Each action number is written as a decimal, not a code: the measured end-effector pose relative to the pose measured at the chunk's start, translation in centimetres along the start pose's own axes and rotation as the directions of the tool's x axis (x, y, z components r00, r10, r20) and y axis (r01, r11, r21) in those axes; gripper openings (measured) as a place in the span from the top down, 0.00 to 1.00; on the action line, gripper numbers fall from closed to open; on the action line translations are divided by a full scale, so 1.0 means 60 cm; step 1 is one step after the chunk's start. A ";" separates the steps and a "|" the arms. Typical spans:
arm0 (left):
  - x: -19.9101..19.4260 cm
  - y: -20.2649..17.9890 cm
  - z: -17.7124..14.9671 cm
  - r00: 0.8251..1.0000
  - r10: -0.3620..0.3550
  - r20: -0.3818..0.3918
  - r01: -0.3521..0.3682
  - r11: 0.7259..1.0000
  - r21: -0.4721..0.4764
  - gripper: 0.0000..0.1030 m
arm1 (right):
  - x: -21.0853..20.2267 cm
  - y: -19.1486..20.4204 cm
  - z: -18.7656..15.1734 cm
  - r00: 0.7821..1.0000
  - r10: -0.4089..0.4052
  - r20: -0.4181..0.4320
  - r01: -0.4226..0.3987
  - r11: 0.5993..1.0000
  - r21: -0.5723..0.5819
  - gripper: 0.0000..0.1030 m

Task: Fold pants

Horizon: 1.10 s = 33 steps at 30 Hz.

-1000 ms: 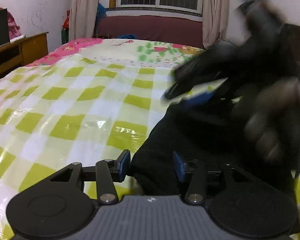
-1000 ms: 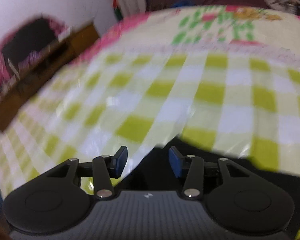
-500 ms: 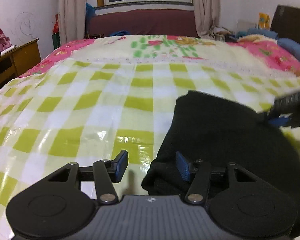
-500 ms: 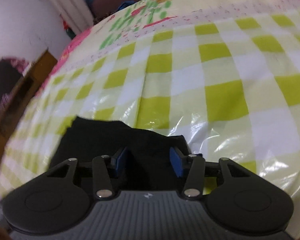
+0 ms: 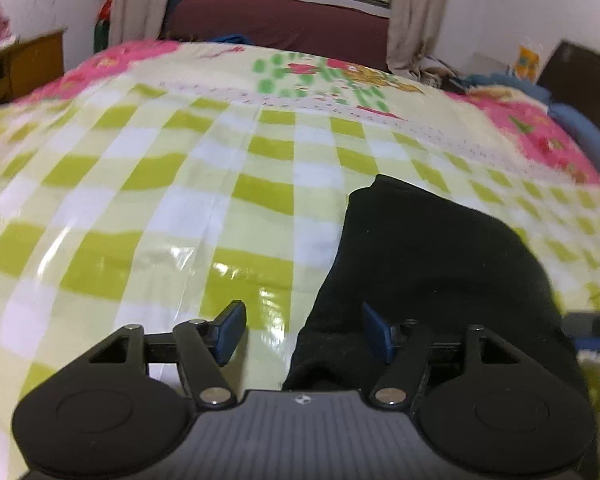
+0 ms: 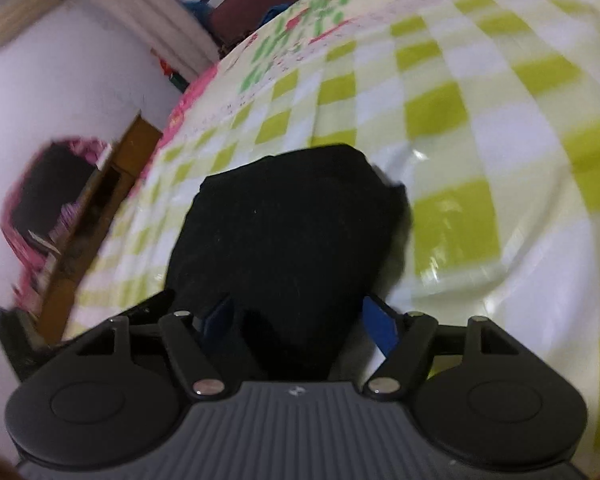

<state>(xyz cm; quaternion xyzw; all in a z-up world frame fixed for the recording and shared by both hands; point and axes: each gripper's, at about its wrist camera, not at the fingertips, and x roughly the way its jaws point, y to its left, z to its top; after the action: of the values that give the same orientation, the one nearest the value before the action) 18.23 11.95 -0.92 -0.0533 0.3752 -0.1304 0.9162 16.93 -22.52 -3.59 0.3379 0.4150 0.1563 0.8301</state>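
Pants, a black soft fabric bundle, are lying folded into a compact block at lower right of the left wrist view, on the glossy green-and-white checked bedcover. The left gripper is standing wide, its jaws having just been opening, likely releasing the fold's edge between them. The right gripper is likewise spreading open around the bundle's near edge. No legible writing is showing.

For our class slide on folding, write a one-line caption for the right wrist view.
Open right hand-held gripper over folded black pants lying on a green-checked bed cover.
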 end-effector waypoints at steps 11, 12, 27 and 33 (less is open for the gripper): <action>0.013 0.001 -0.008 0.999 0.016 -0.051 -0.019 0.998 -0.053 0.13 | 0.067 -0.020 -0.002 0.993 0.113 -0.044 -0.106 0.983 0.149 0.66; 0.010 0.000 -0.013 0.998 0.010 -0.056 -0.015 0.997 -0.075 0.14 | 0.059 -0.028 0.002 0.991 0.127 -0.047 -0.119 0.980 0.157 0.74; -0.041 -0.280 -0.132 0.972 -0.198 -0.123 0.211 0.973 0.098 0.25 | -0.138 -0.126 0.043 0.985 -0.148 -0.086 0.144 0.988 -0.055 0.68; -0.069 -0.327 -0.148 0.988 -0.133 -0.079 0.140 0.985 0.097 0.25 | -0.255 -0.078 -0.004 0.912 -0.363 0.190 0.397 0.897 -0.193 0.62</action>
<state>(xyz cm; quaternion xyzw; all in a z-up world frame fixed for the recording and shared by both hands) 5.25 -5.77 -0.64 -0.0270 0.3966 -0.2137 0.8924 7.34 -34.05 1.99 0.1634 0.3892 0.0117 0.9065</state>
